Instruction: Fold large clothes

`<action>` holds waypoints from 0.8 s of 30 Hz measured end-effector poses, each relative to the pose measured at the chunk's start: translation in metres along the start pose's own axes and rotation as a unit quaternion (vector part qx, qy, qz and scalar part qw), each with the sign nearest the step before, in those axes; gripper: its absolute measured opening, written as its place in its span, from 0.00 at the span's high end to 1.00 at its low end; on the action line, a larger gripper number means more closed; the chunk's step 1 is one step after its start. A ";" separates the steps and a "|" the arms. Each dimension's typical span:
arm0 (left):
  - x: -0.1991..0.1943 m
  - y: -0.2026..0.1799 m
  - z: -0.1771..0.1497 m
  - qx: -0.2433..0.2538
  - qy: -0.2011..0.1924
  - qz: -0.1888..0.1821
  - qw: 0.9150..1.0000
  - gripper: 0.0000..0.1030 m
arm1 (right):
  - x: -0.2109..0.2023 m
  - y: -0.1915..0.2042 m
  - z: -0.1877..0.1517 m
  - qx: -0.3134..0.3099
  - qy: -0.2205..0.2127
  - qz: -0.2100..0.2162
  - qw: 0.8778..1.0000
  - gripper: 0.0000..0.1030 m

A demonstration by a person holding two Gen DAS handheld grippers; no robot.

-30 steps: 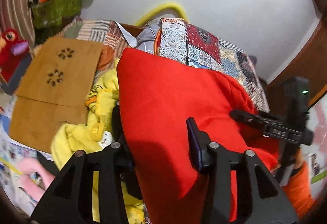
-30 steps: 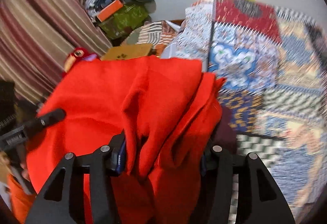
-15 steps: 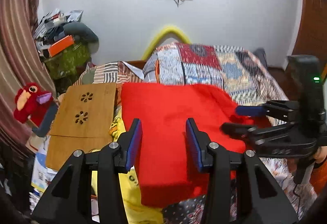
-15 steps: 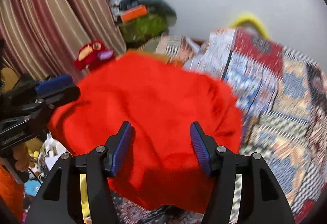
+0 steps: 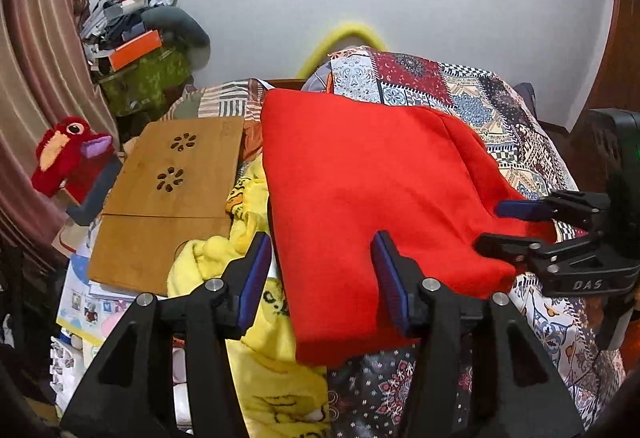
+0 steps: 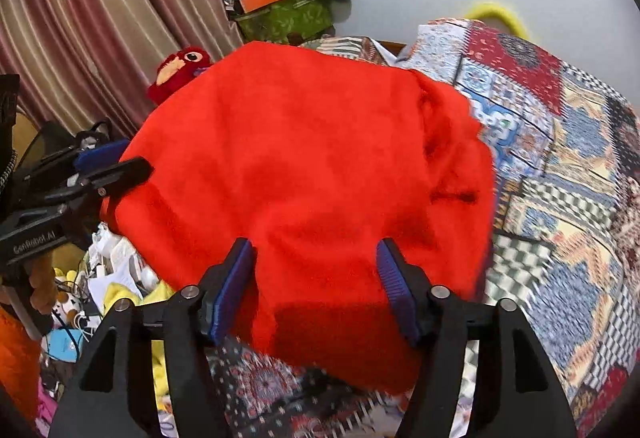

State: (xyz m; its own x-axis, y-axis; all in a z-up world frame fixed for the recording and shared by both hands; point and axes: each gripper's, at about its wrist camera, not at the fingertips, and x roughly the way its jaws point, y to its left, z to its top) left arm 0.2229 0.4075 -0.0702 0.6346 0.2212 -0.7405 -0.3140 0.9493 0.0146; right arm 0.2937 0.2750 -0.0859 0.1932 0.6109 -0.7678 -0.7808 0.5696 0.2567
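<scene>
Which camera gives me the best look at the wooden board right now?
The left wrist view. There the wooden board shows almost whole, lying left of the red cloth, with both flower-shaped cutouts visible and only its near corner covered by the yellow cloth. In the right wrist view the red cloth hides it completely.

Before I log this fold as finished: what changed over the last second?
Both grippers let go. The left gripper and right gripper had the red garment bunched between their fingers; their jaws have just been opening and both have backed off. The garment now lies flat on the patchwork bedspread. The wooden board stayed put.
</scene>
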 end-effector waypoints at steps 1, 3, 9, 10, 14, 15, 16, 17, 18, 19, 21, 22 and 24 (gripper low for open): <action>-0.004 -0.002 -0.002 0.000 0.001 0.002 1.000 0.48 | -0.007 -0.002 -0.004 0.000 -0.001 -0.005 1.000 0.41; -0.012 -0.006 -0.005 0.001 0.003 0.001 1.000 0.48 | -0.019 -0.005 -0.012 0.001 -0.001 -0.016 1.000 0.41; -0.055 -0.025 -0.021 0.013 -0.008 0.019 1.000 0.48 | -0.077 -0.007 -0.026 0.024 -0.044 -0.041 0.998 0.41; -0.068 -0.029 -0.024 0.011 -0.019 0.022 1.000 0.48 | -0.090 -0.006 -0.028 0.026 -0.058 -0.045 0.997 0.41; -0.120 -0.045 -0.028 0.010 -0.075 0.028 0.997 0.48 | -0.142 0.009 -0.034 0.024 -0.125 -0.053 0.990 0.41; -0.134 -0.049 -0.030 0.009 -0.092 0.027 0.995 0.48 | -0.159 0.016 -0.037 0.022 -0.147 -0.056 0.987 0.41; -0.153 -0.055 -0.031 0.006 -0.114 0.024 0.993 0.48 | -0.174 0.022 -0.040 0.020 -0.166 -0.060 0.984 0.41; -0.166 -0.059 -0.032 0.003 -0.129 0.022 0.991 0.48 | -0.189 0.029 -0.043 0.016 -0.188 -0.064 0.980 0.41; -0.179 -0.063 -0.032 -0.001 -0.145 0.019 0.989 0.48 | -0.202 0.035 -0.046 0.013 -0.206 -0.066 0.976 0.41; -0.198 -0.068 -0.035 -0.005 -0.167 0.015 0.986 0.48 | -0.217 0.043 -0.050 0.009 -0.228 -0.067 0.971 0.41; -0.222 -0.076 -0.038 -0.005 -0.197 0.012 0.980 0.48 | -0.240 0.055 -0.059 0.004 -0.263 -0.069 0.962 0.41; -0.236 -0.081 -0.041 -0.004 -0.214 0.014 0.977 0.48 | -0.249 0.060 -0.063 0.002 -0.278 -0.069 0.958 0.41; -0.262 -0.093 -0.050 0.000 -0.251 0.022 0.968 0.48 | -0.271 0.073 -0.072 -0.005 -0.311 -0.067 0.948 0.41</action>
State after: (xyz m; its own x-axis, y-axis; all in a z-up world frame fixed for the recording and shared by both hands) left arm 0.0507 0.2497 0.0891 0.8841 0.3415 -0.3189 -0.3480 0.9367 0.0385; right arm 0.1413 0.1112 0.0987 0.6012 0.7420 -0.2966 -0.7302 0.6609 0.1732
